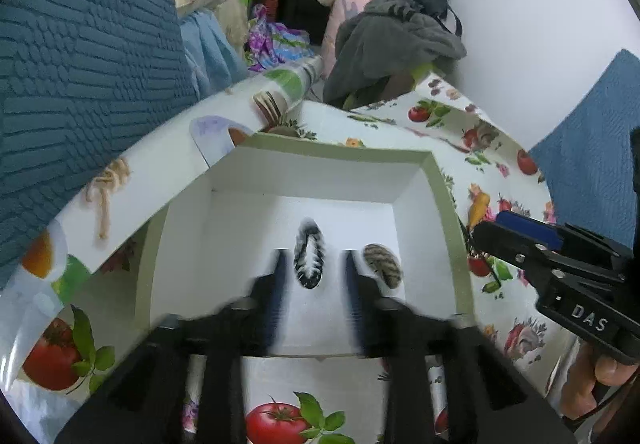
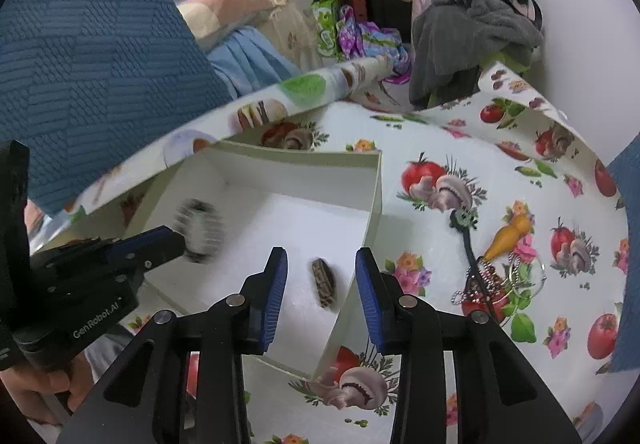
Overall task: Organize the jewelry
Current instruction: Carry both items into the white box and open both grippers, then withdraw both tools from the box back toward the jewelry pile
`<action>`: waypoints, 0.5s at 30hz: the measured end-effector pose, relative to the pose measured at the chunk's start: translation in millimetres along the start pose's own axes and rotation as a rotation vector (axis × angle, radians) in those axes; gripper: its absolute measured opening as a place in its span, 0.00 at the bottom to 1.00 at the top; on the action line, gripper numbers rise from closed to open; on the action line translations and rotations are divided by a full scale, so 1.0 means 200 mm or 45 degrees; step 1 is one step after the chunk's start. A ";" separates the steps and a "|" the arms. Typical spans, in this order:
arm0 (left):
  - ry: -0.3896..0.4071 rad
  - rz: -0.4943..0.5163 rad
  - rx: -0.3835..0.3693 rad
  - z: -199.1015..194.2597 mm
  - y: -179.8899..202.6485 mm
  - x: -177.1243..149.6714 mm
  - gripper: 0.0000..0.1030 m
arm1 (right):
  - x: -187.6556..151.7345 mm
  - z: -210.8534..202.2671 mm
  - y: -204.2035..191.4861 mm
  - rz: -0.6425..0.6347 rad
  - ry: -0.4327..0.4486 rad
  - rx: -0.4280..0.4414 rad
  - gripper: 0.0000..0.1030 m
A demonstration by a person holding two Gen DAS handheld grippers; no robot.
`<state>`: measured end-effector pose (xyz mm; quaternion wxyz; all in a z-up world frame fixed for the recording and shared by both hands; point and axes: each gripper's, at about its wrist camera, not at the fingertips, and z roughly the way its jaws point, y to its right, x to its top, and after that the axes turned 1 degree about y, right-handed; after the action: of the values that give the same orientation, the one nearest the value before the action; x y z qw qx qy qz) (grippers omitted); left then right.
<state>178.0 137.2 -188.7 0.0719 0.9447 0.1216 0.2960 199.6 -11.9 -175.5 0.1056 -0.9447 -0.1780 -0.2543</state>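
A white open box [image 1: 424, 180] [image 2: 372, 180] stands on the fruit-print tablecloth. Inside lie a black-and-white fuzzy hair tie [image 1: 309, 258] [image 2: 199, 230] and a brown woven hair tie [image 1: 382, 264] [image 2: 324, 283]. My left gripper [image 1: 314, 264] is open and empty, just over the box with the fuzzy tie between its blurred fingers. My right gripper [image 2: 321, 264] is open and empty over the box's right wall, above the brown tie. A black hair stick [image 2: 466, 240] and a heap of ball chains and rings [image 2: 496, 284] lie on the cloth to the right of the box.
The tablecloth [image 2: 460, 132] is folded up behind the box. A blue textured cushion [image 1: 80, 44] is at the left. Piled clothes [image 1: 392, 24] and a white wall [image 1: 540, 24] are behind. The right gripper's body [image 1: 560, 268] shows at the right of the left wrist view.
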 end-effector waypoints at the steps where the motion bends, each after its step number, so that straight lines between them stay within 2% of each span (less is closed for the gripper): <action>1: 0.021 -0.001 0.006 -0.03 0.00 0.01 0.53 | 0.01 -0.03 0.00 -0.003 0.015 0.003 0.33; 7: 0.107 0.033 0.026 -0.20 0.08 0.05 0.54 | 0.06 -0.22 0.03 -0.017 0.121 0.017 0.35; 8: 0.129 0.036 0.025 -0.24 0.10 0.06 0.56 | 0.07 -0.26 0.03 -0.017 0.141 0.019 0.35; 11: 0.194 0.044 0.033 -0.34 0.16 0.09 0.71 | 0.10 -0.39 0.06 -0.022 0.209 0.017 0.37; 15: 0.262 0.060 0.019 -0.46 0.24 0.13 0.73 | 0.12 -0.53 0.09 -0.020 0.286 0.025 0.42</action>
<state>154.2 104.5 -89.8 0.0449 0.9125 0.1084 0.3920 179.2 -52.6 -74.4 0.1321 -0.9077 -0.1748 -0.3578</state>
